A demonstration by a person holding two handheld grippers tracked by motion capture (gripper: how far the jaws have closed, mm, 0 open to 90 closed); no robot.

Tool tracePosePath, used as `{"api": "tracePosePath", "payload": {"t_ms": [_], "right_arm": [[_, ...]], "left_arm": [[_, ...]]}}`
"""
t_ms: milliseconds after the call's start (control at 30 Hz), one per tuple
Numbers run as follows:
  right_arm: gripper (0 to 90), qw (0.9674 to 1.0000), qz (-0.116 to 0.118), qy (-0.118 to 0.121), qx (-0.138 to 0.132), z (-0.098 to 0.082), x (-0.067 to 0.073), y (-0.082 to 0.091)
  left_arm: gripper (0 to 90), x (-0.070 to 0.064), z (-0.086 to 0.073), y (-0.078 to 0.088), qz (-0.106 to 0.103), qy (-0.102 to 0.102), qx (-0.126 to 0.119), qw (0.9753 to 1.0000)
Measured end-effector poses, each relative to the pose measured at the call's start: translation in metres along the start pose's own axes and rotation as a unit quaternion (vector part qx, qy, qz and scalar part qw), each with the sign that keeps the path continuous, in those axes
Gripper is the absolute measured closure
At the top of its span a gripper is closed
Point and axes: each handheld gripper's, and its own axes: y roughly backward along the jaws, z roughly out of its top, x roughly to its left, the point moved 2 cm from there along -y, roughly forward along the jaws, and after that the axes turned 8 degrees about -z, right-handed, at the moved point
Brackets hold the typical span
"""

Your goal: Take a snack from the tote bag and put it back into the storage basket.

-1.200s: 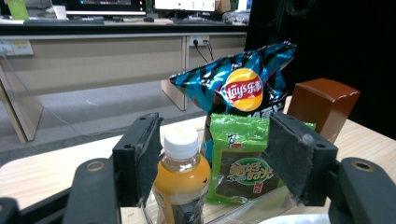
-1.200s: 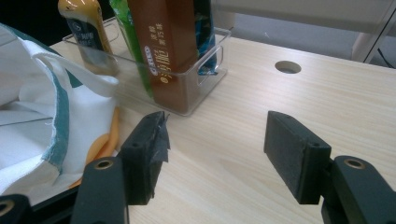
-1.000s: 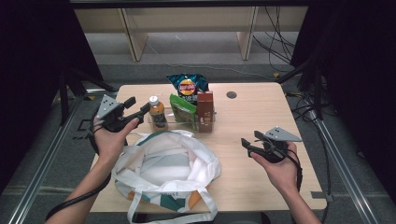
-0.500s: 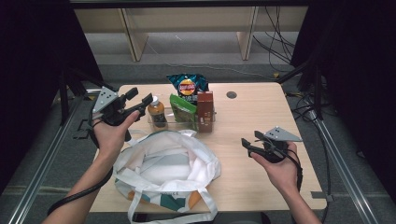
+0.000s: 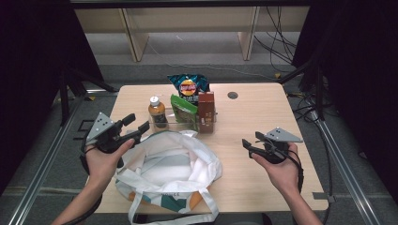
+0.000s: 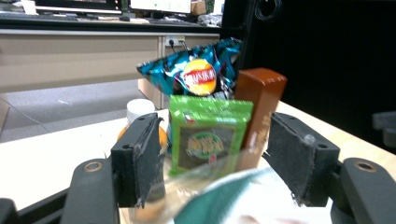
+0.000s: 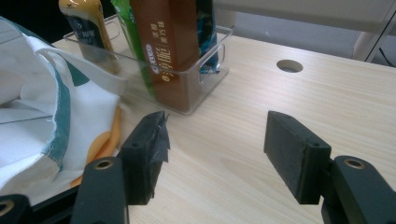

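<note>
My left gripper [image 5: 136, 123] hovers open at the table's left, by the back left rim of a white tote bag [image 5: 169, 164]. In the left gripper view its jaws [image 6: 210, 158] frame a green snack packet [image 6: 208, 135], with nothing between the pads and the blurred bag rim [image 6: 219, 196] below. Behind the packet stand a blue chips bag [image 6: 196, 70], a brown box [image 6: 259, 93] and a white-capped bottle [image 6: 140, 109]. My right gripper [image 5: 248, 142] is open over bare wood at the right. In the right gripper view its jaws [image 7: 217, 149] are empty.
The bottle [image 5: 157, 112], green packet [image 5: 184, 110] and brown box [image 5: 206, 111] stand in a clear tray [image 7: 196, 84] at the table's middle back, the chips bag [image 5: 188, 86] behind. A cable hole [image 5: 232, 95] lies at the back right. Bare tabletop [image 5: 263, 108] spreads to the right.
My left gripper has come back from the table's far left toward the person and now sits lower, beside the bag's rim. The right gripper has stayed put.
</note>
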Motion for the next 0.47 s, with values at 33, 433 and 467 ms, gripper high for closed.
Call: {"api": "tracePosePath", "payload": {"t_ms": [33, 433, 467], "right_arm": [[39.8, 0.9999, 0.002, 0.010, -0.006, 0.001, -0.002, -0.001], [39.5, 0.9999, 0.001, 0.015, -0.007, 0.000, -0.003, -0.001], [39.4, 1.0000, 0.001, 0.007, -0.005, -0.001, -0.003, -0.001]], "left_arm": [[33.9, -0.002, -0.003, 0.002, -0.001, 0.001, 0.002, 1.0000], [33.6, -0.018, -0.040, 0.026, 0.010, -0.007, 0.010, 0.9999], [33.4, -0.018, -0.042, 0.028, 0.012, -0.004, 0.011, 0.9999]]}}
